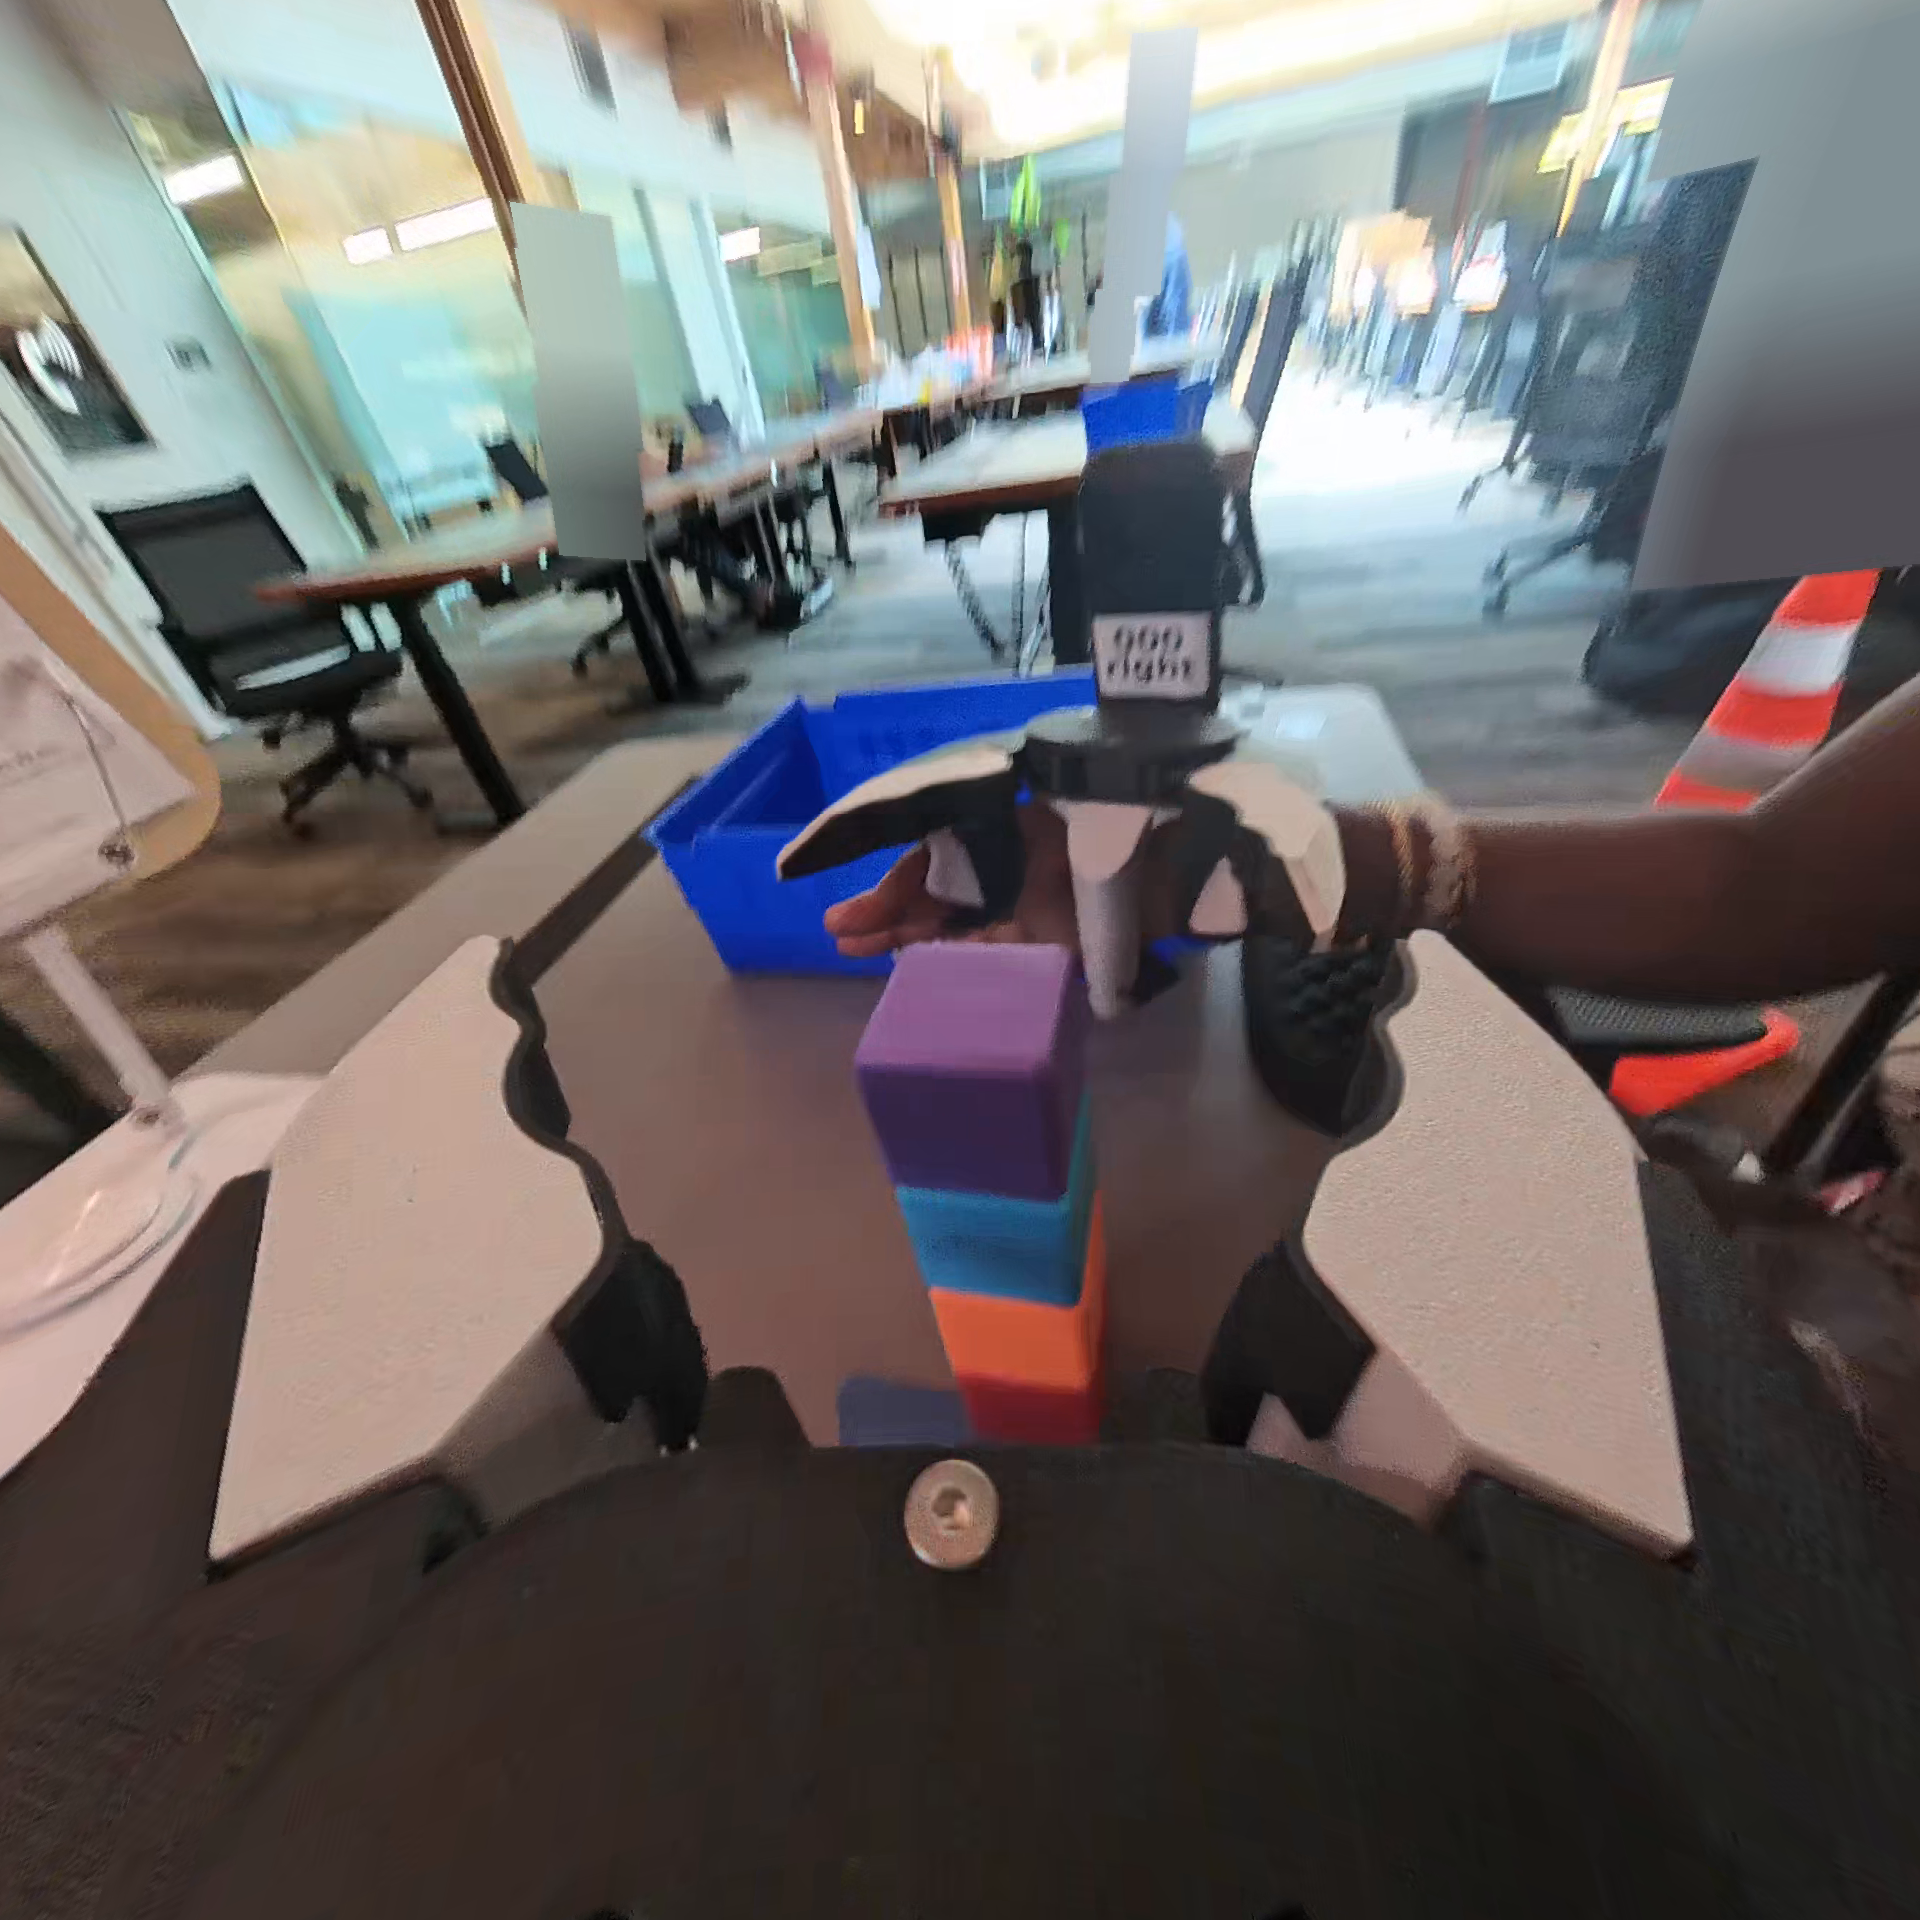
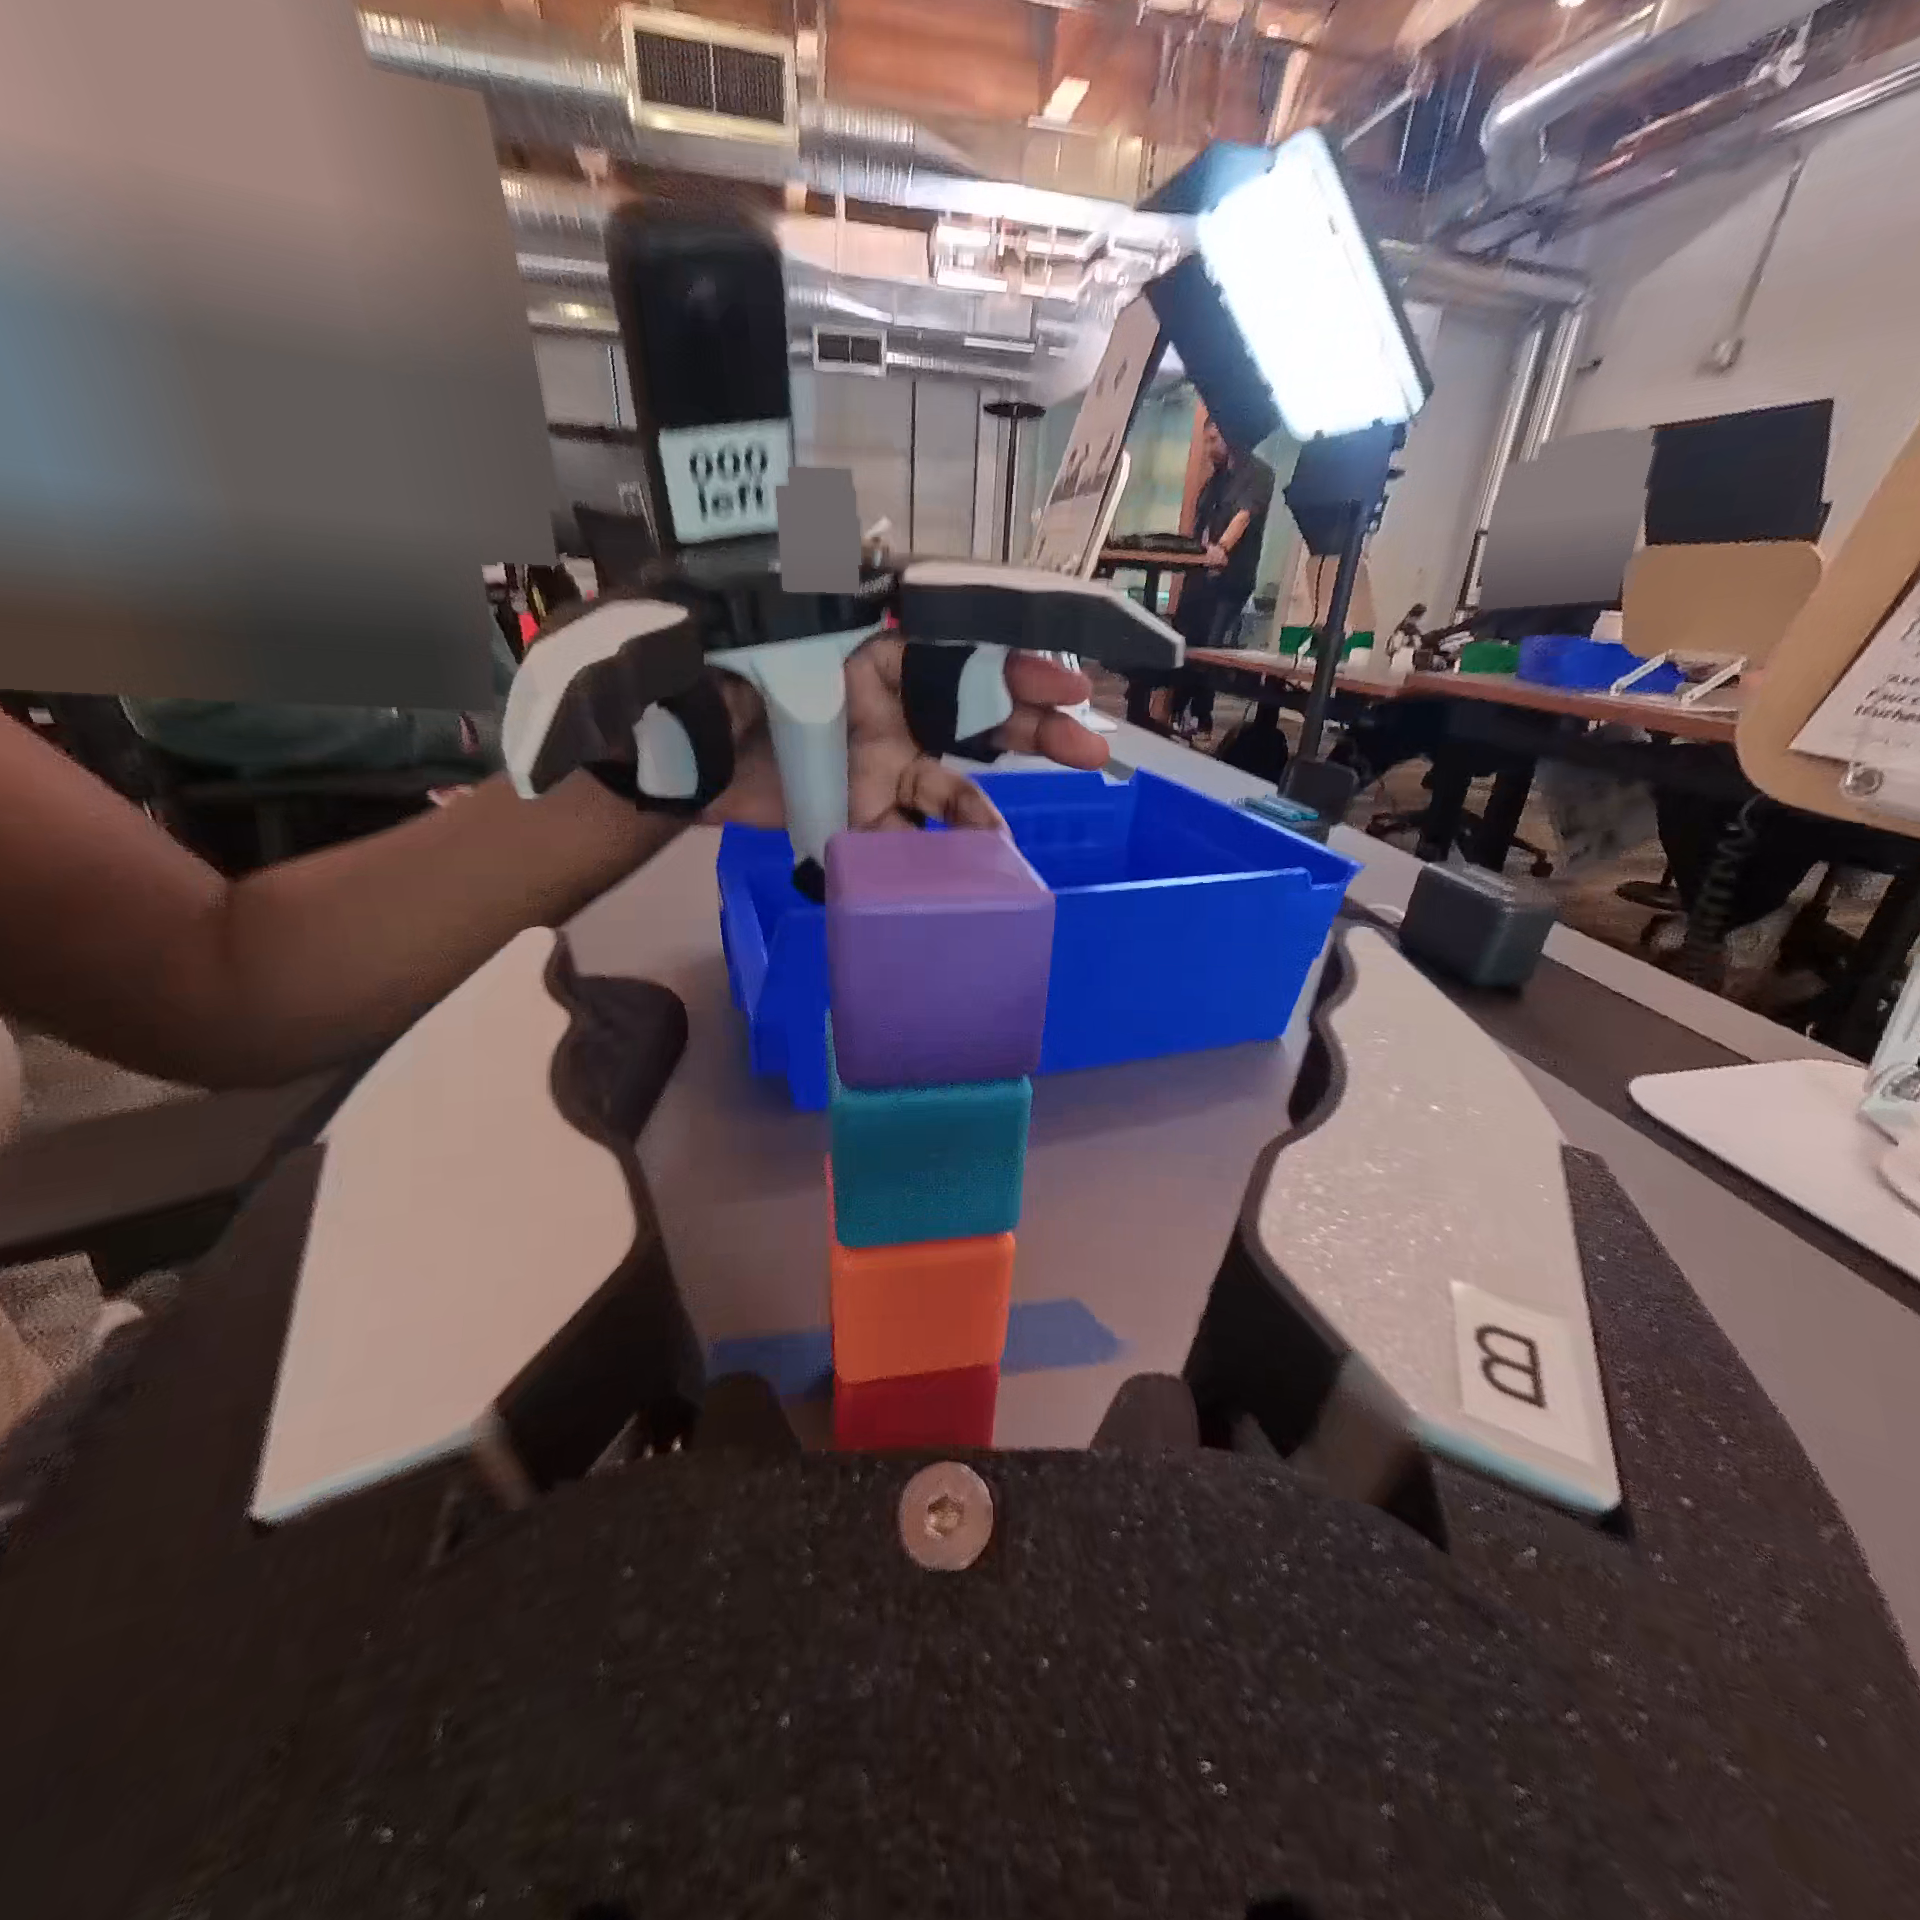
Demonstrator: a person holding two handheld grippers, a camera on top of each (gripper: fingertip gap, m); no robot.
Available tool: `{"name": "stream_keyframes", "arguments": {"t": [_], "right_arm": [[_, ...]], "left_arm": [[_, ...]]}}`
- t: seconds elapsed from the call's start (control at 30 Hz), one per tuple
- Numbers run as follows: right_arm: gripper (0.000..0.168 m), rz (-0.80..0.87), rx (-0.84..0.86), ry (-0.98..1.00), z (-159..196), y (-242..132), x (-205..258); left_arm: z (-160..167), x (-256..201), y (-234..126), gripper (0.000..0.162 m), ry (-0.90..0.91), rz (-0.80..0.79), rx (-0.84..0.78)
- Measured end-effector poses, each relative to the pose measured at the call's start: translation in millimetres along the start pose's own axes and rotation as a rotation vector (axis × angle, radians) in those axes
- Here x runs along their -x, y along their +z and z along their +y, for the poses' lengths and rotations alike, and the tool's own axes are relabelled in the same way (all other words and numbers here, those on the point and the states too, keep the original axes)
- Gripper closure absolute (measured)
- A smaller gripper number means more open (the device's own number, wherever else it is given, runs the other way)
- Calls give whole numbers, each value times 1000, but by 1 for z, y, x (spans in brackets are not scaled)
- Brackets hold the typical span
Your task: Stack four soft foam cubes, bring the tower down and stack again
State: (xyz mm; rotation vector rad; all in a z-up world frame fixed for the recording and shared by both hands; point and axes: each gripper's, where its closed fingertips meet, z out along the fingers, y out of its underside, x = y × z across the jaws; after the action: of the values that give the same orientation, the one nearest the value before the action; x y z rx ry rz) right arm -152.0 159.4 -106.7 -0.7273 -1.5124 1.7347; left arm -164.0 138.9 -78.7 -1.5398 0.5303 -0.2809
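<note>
Grey and smooth, the surface [image 2: 1143, 1174] carries a four-high tower of soft foam cubes standing between the two grippers, and from where I stand it looks finished but not very square. Nearest the surface sits the red foam cube [image 2: 914, 1405], with the orange foam cube [image 2: 920, 1304] on it, then the teal foam cube [image 2: 930, 1158], and the purple foam cube [image 2: 938, 956] on top, overhanging slightly to one side. Both the left gripper [image 1: 951, 1205] and the right gripper [image 2: 940, 1174] are spread wide with nothing held, their pale fingers flanking the tower without touching it, each tilted down from opposite sides. My worry is that offset top cube: foam is light and springy, so a brush from either finger on the way in could tip the column sideways before it is brought down on purpose, and the cubes might bounce off the surface edge. A strip of blue tape [image 2: 1060, 1335] lies flat on the surface at the tower's foot. Just behind the tower is an open blue plastic bin [image 2: 1174, 935], close enough that a falling cube could drop into it, and its wall would block a sweep from that side. Farther right rests a small dark grey box [image 2: 1475, 925], and beyond it a bright panel light on a stand [image 2: 1314, 291] glares toward the scene. Rows of desks and office chairs fill the far room.
</note>
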Motion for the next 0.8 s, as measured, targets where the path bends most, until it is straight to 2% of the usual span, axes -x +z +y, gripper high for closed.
{"name": "stream_keyframes", "arguments": {"t": [0.13,0.3,0.47,0.6,0.8], "right_arm": [[22,-28,-17,16,-13,-2,8],[21,-47,95,-49,-9,0,16],[21,-47,289,-102,8,-5,15],[21,-33,342,-111,10,-10,10],[21,-24,480,-140,26,-19,10]], "left_arm": [[-12,-14,-4,17,-47,53,-157],[0,-18,-7,17,-55,63,-91],[22,-33,-6,17,-65,113,116],[55,-30,-8,17,-66,74,340],[91,-19,-22,17,-59,-5,547]]}}
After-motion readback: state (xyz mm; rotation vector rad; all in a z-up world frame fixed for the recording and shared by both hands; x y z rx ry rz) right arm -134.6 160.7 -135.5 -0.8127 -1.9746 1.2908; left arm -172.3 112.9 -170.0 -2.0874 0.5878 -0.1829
